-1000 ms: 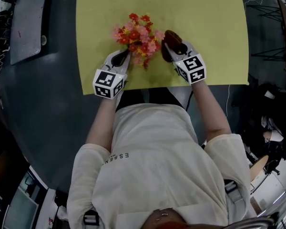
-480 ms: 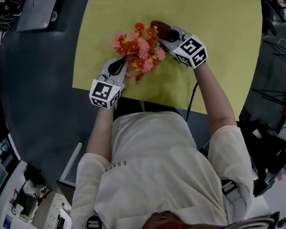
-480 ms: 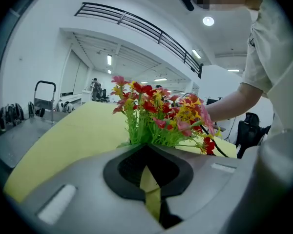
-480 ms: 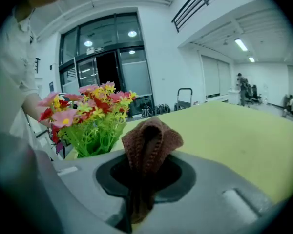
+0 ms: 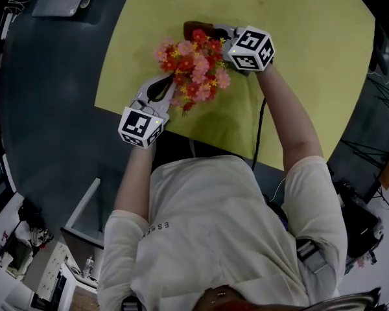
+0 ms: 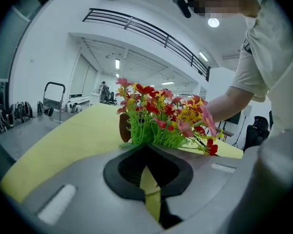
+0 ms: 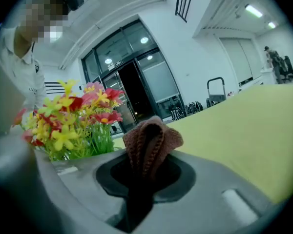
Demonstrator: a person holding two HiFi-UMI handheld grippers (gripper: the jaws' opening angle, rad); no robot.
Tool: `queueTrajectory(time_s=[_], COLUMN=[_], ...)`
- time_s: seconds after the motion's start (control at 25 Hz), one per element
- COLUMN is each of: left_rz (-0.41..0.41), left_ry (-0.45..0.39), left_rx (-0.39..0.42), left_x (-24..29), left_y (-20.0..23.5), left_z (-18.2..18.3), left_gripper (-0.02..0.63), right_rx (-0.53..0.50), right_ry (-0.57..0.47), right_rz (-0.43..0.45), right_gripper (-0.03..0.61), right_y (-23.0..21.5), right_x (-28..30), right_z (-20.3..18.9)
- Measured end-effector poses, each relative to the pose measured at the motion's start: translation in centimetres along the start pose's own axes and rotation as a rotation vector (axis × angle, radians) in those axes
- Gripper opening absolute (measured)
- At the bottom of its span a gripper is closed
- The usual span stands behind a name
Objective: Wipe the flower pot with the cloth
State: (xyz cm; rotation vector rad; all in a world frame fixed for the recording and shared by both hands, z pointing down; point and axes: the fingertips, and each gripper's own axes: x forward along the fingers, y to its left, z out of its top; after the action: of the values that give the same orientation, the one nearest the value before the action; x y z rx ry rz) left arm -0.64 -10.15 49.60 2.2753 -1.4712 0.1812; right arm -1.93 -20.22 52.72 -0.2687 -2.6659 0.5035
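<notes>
Between the right gripper's [image 7: 145, 166] jaws a folded brown knitted cloth [image 7: 151, 139] is pinched tight, with its loop standing up past the tips. The left gripper's [image 6: 146, 155] jaws are closed almost together. A thin yellowish strip shows in the slit, and I cannot tell whether it is a leaf or the yellow mat [image 6: 63, 145] behind.

The flower pot stands on the yellow mat between the two grippers. The left gripper is at its near left and the right gripper, with the cloth, is at its far side. From above, a bunch of red, pink and yellow artificial flowers [image 5: 193, 70] hides the pot's body.

As I judge it, three things could go wrong:
- The cloth may brush only blooms and stems and miss the pot wall, which no view shows it touching.
- A sideways push from the far side could tip or slide the pot if the left gripper gives it no real support.
- The knit could snag on a stem and drag the bunch over.
</notes>
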Motion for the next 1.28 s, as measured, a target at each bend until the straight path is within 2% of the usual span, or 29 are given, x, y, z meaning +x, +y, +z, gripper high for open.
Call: queueTrajectory(time_s=[0.16,0.28,0.6,0.8,1.0,1.12,1.28], left_rz=[0.006,0.014,0.025,0.030,0.031,0.035,0.032], left_ry=[-0.006,-0.009,-0.010,-0.011,0.002,-0.003,-0.017], left_rx=[-0.002,-0.006,-0.013,-0.005,0.025,0.020,0.009], left_x=[0.1,0.1,0.0,0.2,0.2,0.2,0.2], left_y=[-0.1,-0.1,0.0,0.1,0.1,0.0,0.2], left_z=[-0.1,0.1,0.2,0.1,-0.2,-0.2,-0.1], left_gripper=[0.011,0.012,0.011,0.011,0.009,0.009,0.009], right_rx=[0.040,0.054,0.106,0.203,0.257,0.257,0.204], right_ry=[0.020,0.031,0.015,-0.064,-0.124,-0.111,-0.072], right_rz=[0.096,0.111,0.079,0.076,0.039,0.015,-0.031], right_gripper=[0.051,0.051,0.051,0.052,0.052,0.052,0.052], right_y=[1.3,1.8,2.1,2.6,3.5,4.6,6.8], right_x=[1.0,0.7,-2.3,-4.6,-6.8,-8.0,-9.1], right_z=[-0.1,-0.4,-1.4,-2.3,-3.4,-4.2,-5.4])
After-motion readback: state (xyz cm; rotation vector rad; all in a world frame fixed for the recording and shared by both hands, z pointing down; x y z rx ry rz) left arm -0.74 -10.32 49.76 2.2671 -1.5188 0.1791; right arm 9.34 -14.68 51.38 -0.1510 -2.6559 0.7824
